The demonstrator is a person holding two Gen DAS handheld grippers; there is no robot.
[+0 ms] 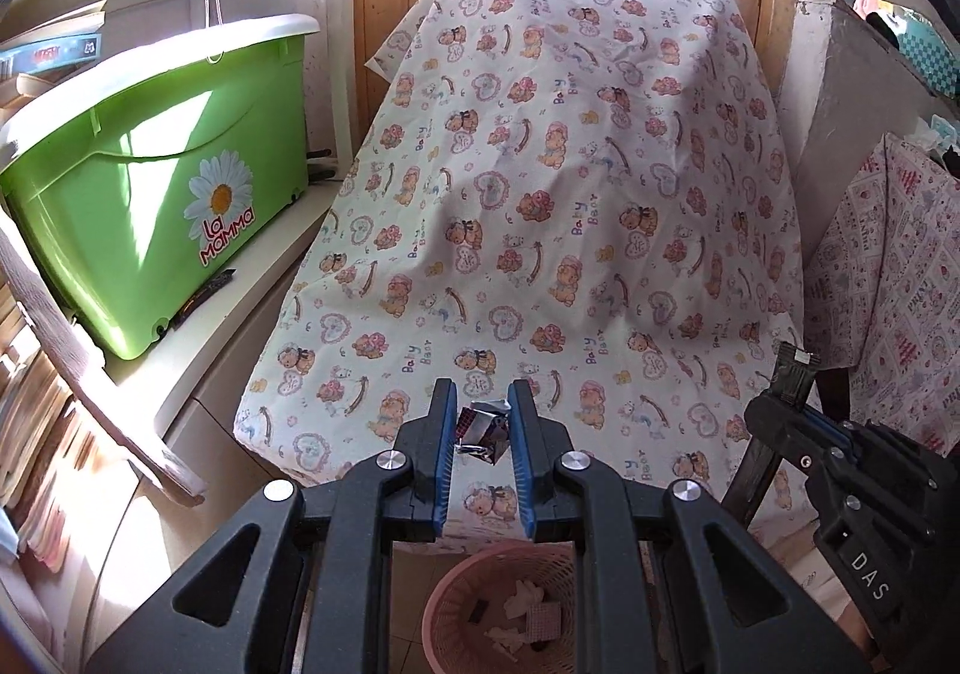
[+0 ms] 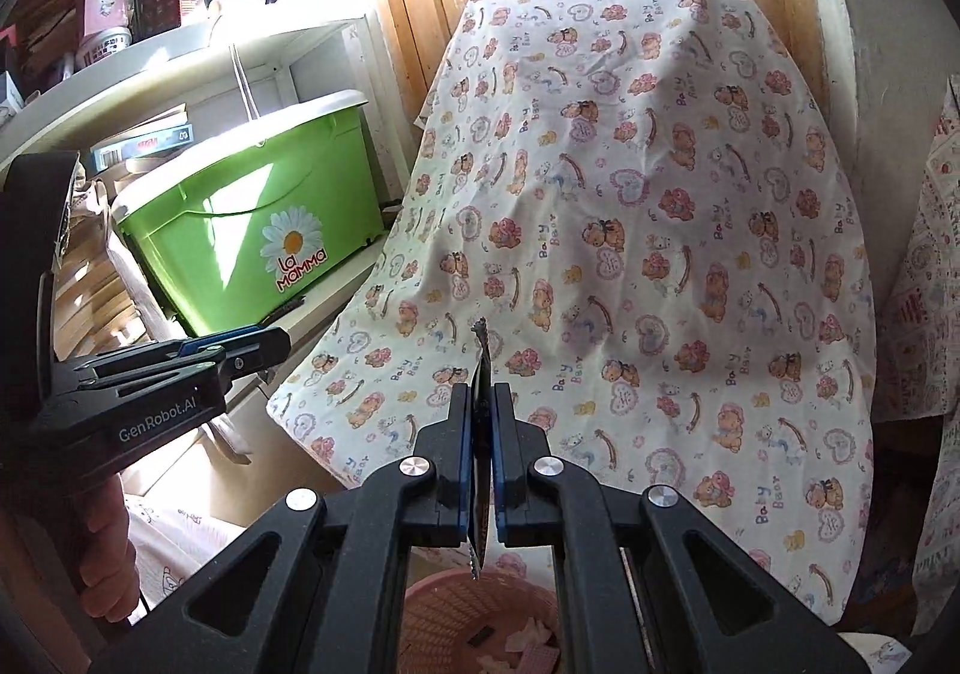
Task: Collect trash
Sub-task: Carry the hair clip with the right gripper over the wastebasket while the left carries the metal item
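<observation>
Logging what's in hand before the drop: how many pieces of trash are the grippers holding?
2: a crumpled wrapper in the left gripper, a flat wrapper in the right gripper.

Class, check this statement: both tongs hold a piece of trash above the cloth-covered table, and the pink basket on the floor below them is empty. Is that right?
Not quite. The left tongs hold a crumpled wrapper and the right tongs a flat wrapper, but the pink basket already holds scraps, as the left wrist view shows.
</observation>
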